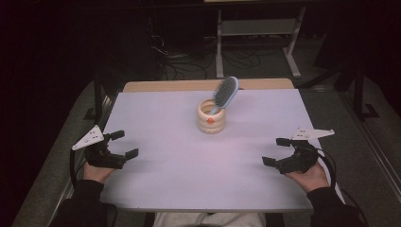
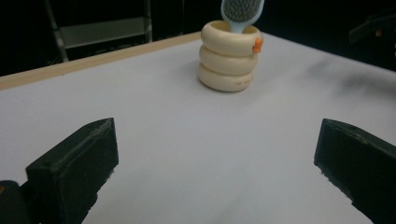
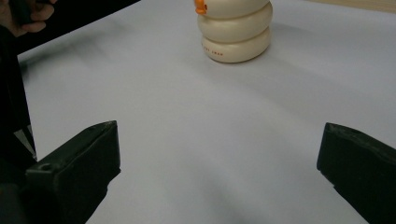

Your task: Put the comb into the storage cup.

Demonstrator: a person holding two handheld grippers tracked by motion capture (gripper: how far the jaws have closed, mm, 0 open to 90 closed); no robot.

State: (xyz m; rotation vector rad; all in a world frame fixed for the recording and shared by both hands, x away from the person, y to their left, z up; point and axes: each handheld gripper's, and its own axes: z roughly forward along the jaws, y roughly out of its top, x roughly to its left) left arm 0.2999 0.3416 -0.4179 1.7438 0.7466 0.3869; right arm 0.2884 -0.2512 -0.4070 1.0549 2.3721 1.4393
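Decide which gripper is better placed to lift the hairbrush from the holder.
Right, narrowly: the hairbrush leans from the holder toward the right gripper. Both it and the left gripper are open.

Holder — cream, stacked rings, one small orange knob on the front and tiny red lettering low on its side. Hairbrush pale blue with a dark grey bristle pad speckled with light dots; table sheet pale lilac-white over a tan wood edge. Left gripper and right gripper — black jaws, pale grey top plates.
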